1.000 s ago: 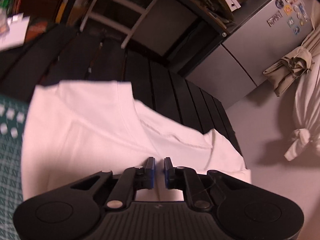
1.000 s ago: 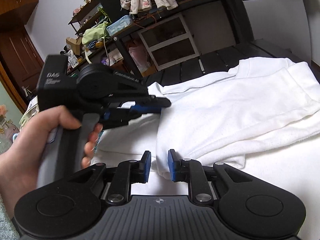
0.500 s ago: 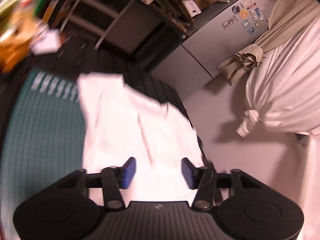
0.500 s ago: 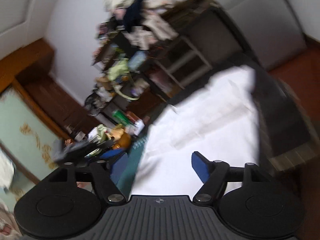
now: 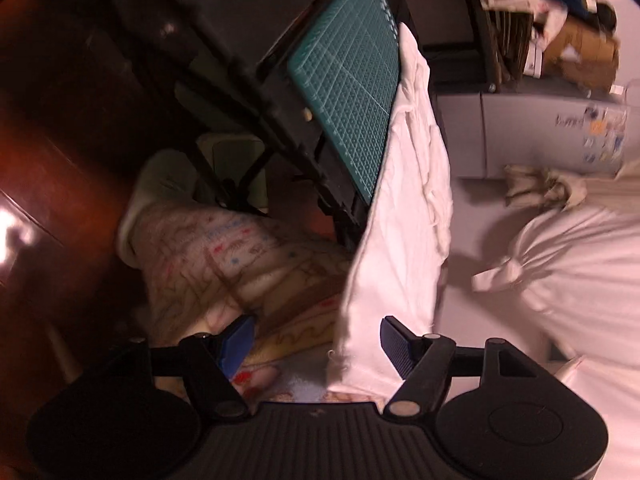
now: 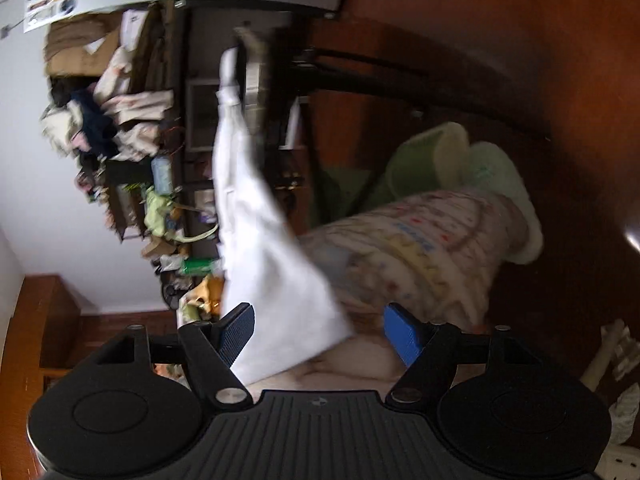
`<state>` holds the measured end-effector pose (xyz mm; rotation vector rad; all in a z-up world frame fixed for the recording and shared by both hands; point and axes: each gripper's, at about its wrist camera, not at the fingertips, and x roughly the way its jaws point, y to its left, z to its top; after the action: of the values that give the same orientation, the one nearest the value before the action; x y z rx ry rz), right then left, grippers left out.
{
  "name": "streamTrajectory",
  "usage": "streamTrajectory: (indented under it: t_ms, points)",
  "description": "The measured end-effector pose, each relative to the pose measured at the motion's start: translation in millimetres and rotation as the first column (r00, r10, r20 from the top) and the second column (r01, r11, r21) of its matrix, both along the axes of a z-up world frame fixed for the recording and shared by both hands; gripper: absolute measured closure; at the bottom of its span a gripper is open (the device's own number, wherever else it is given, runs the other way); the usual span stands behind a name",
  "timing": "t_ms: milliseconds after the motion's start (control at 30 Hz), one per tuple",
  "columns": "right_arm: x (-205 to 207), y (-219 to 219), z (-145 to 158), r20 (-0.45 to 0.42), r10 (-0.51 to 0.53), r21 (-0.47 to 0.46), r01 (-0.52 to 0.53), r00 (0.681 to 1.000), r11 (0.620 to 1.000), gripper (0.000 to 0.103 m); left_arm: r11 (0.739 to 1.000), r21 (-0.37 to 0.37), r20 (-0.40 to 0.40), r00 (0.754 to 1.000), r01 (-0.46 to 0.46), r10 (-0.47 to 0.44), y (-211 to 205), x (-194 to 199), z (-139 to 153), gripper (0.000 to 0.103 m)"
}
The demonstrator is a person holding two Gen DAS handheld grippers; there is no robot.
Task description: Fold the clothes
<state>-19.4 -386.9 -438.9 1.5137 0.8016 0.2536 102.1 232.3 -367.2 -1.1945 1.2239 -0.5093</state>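
Both grippers, left gripper and right gripper, stand with jaws wide, gripping nothing. The white garment drapes over the counter edge, its hem hanging between the pads, probably released for re-gripping. A green cutting mat lies beside it; the person's patterned trouser leg crowds the space below.

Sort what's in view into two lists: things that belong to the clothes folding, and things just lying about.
Belongs to the job:
- white cotton garment, hanging over the table edge
- open left tool
- open right tool

Just lying about:
- teal gridded cutting mat
- grey fridge with stickers
- cluttered dark shelf of clothes
- tied white cloth bundle
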Motion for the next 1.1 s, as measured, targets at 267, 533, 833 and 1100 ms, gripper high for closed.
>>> streamTrajectory:
  t_ms: [267, 533, 833, 1100]
  points:
    - [-12, 5, -29, 0.031, -0.109, 0.237, 0.099, 0.994, 0.967, 0.032, 0.984, -0.175, -0.025, 0.999, -0.026, 0.022, -22, 13, -24, 0.034]
    - [-4, 17, -23, 0.089, -0.137, 0.307, 0.103, 0.987, 0.946, 0.056, 0.984, -0.175, 0.033, 0.999, 0.022, -0.016, -24, 12, -15, 0.068]
    - [-2, 10, 12, 0.158, -0.128, 0.163, 0.102, 0.979, 0.981, 0.097, 0.996, -0.086, 0.066, 0.997, 0.033, -0.028, -23, 8, 9, 0.099]
    - [-11, -3, 91, 0.273, -0.112, -0.017, 0.121, 0.956, 0.992, 0.098, 0.998, -0.056, 0.133, 0.990, -0.028, 0.035, -5, -2, 66, 0.100]
